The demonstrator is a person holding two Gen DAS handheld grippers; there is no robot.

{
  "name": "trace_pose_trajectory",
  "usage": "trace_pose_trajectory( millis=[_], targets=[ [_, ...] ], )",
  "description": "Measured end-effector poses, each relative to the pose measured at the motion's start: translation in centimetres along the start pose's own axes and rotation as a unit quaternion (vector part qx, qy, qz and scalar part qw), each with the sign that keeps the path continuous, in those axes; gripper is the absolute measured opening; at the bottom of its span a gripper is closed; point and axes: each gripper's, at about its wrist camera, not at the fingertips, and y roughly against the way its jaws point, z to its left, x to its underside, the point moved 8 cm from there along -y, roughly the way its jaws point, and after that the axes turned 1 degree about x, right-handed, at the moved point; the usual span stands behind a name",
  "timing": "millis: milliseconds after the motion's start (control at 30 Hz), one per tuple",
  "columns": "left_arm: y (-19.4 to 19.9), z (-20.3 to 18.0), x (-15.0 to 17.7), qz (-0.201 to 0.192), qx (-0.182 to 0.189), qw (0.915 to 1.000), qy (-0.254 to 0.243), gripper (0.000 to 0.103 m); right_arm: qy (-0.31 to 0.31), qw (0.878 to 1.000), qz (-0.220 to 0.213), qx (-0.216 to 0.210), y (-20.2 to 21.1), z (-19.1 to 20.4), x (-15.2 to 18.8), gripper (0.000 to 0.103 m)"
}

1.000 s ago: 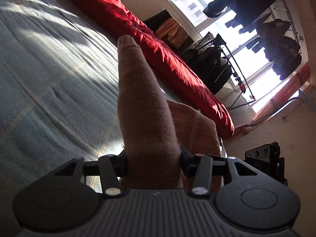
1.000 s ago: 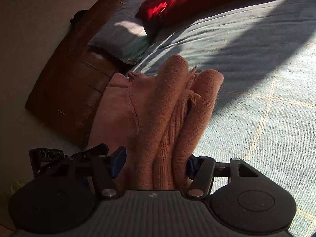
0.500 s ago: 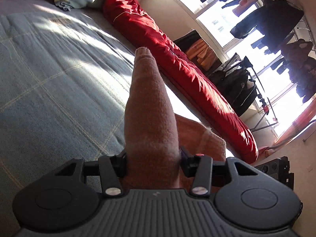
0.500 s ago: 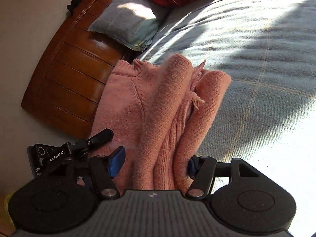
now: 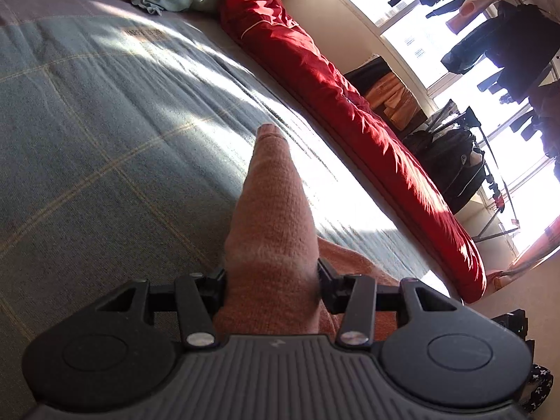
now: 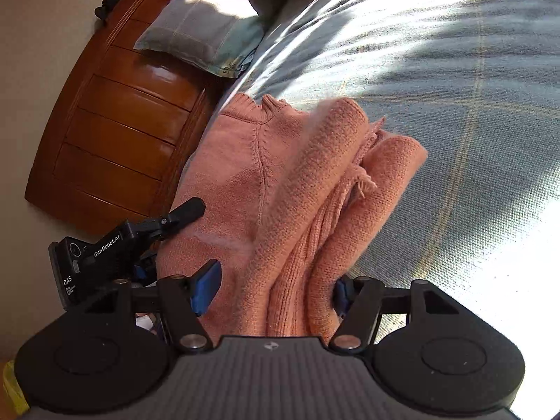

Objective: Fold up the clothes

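- Both grippers are clamping the salmon-pink knitted sweater: the left gripper (image 5: 271,276) is pinching one rolled fold, while the right gripper (image 6: 271,287) is holding a thicker bunch, its left blue pad (image 6: 206,285) standing clear of the knit.
- White lettering on the left gripper's body is reading "GenRobot.AI" and "DAS"; the pillow's tag is showing "EVE", the rest being too small.
- One salmon-pink knitted sweater (image 6: 245,182) is lying bunched at the edge of the blue-grey checked bedspread (image 6: 455,87), showing a raglan seam, ribbed folds and a frayed tassel.
- One pale checked pillow (image 6: 203,35) is leaning on the wooden headboard (image 6: 115,122); one red quilt (image 5: 332,98) is stretching along the bed's far side.
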Motion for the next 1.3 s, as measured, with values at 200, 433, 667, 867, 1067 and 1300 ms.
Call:
trace_pose_trajectory(
  millis=[200, 433, 667, 867, 1067, 1300],
  targets=[
    [-0.6, 1.7, -0.5, 0.008, -0.010, 0.9999, 0.011, 0.049, -0.006, 1.000, 0.005, -0.004, 0.6, -1.2, 0.2, 0.069],
    [1.2, 2.7, -1.9, -0.013, -0.044, 0.9990, 0.000, 0.049, 0.003, 1.000, 0.002, 0.001, 0.8, -1.4, 0.2, 0.069],
    [3.7, 0.5, -1.3, -0.022, -0.021, 0.9993, -0.021, 0.050, 0.039, 0.998, -0.033, 0.043, 3.7, -1.5, -0.6, 0.070],
    [3.3, -3.5, 0.8, -0.001, 0.042, 0.9976, -0.054, 0.055, 0.106, 0.991, -0.084, 0.001, 6.9, 2.4, -1.9, 0.076],
    [0.2, -0.9, 0.3, 0.013, 0.008, 0.9998, -0.010, 0.054, 0.167, 0.985, -0.019, -0.030, 2.5, 4.3, 0.8, 0.076],
    [-1.6, 0.5, -0.4, 0.005, 0.005, 1.0000, 0.003, 0.055, 0.194, 0.981, -0.009, -0.014, 0.1, 1.2, 3.1, 0.074]
  ],
)
